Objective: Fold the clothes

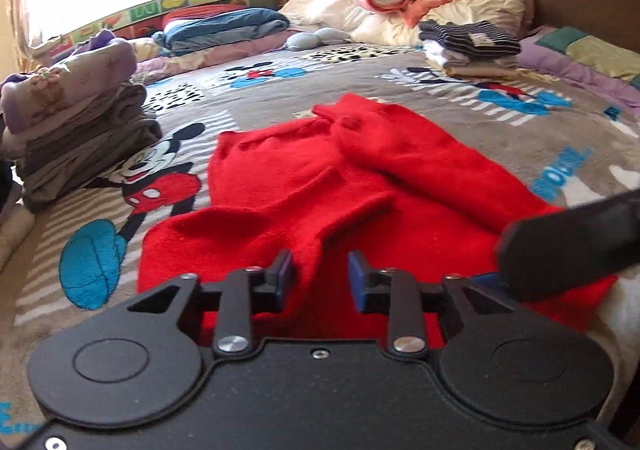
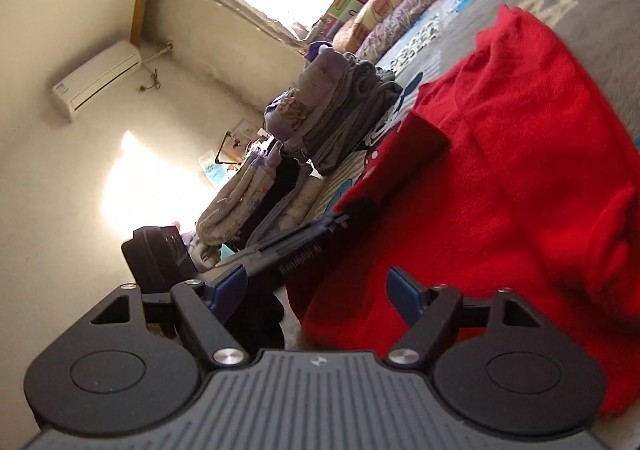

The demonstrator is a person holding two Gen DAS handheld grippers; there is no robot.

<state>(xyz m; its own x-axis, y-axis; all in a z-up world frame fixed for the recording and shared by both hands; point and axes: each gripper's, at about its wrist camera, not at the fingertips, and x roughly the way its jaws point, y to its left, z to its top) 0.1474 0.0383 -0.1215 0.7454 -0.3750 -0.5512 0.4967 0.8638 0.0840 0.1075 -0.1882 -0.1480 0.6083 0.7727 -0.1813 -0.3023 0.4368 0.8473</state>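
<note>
Both black hand-held grippers, left (image 1: 320, 276) and right (image 2: 316, 290), are hovering open and empty over the crumpled red fleece garment's (image 1: 360, 186) near edge, seemingly readying another fold.

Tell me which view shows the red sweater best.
The left wrist view: the red sweater lies spread on the cartoon blanket, with nearly its whole outline and folded sleeves visible. The right wrist view is rolled sideways and close, showing only part of the sweater, cut off at the frame edge.
</note>
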